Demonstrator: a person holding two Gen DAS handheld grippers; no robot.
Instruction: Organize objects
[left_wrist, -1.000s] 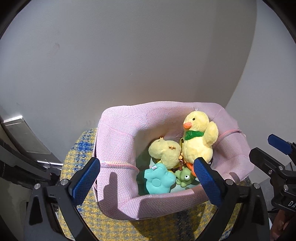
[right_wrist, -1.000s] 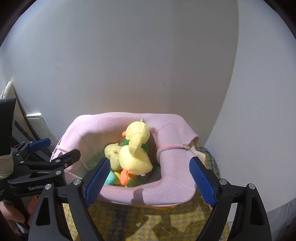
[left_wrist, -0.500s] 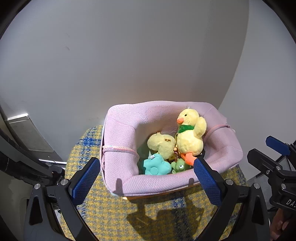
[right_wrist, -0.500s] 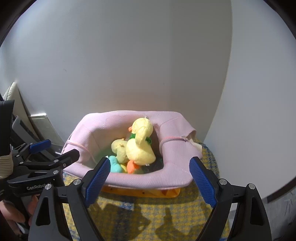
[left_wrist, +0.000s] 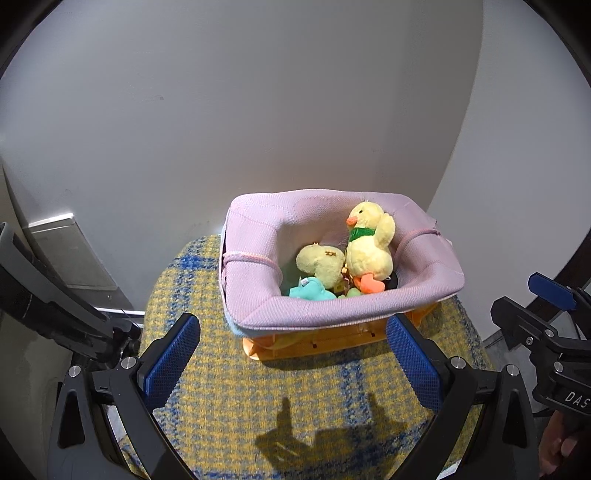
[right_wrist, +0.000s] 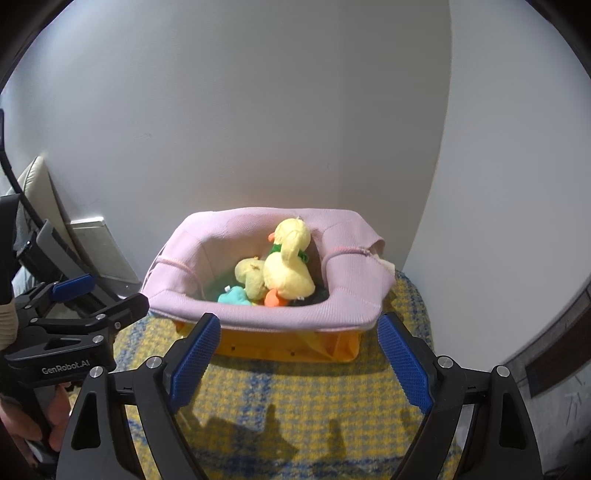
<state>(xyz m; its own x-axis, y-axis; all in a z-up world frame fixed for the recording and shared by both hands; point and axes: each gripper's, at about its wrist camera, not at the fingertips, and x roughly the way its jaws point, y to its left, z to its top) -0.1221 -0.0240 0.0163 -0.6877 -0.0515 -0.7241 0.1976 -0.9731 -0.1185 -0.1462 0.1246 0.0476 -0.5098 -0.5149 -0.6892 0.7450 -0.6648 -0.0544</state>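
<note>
A basket with a pink fabric liner (left_wrist: 332, 310) and an orange base stands on a yellow and blue checked surface (left_wrist: 295, 398) against a white wall; it also shows in the right wrist view (right_wrist: 266, 314). Inside sit a yellow plush duck with a green scarf (left_wrist: 367, 251) (right_wrist: 288, 269), a smaller yellow plush (left_wrist: 321, 260) (right_wrist: 249, 273) and a teal plush (left_wrist: 310, 291) (right_wrist: 232, 295). My left gripper (left_wrist: 291, 360) is open and empty in front of the basket. My right gripper (right_wrist: 295, 358) is open and empty, also short of the basket.
The white wall rises right behind the basket. A grey panel (left_wrist: 66, 254) and dark bars stand at the left. The checked surface drops off at left and right. Each gripper shows at the edge of the other's view: the right one (left_wrist: 546, 332), the left one (right_wrist: 74, 332).
Both grippers have pulled back and away from the basket, which now looks smaller and shows its orange base. The toys have stayed inside. Both grippers stay open.
</note>
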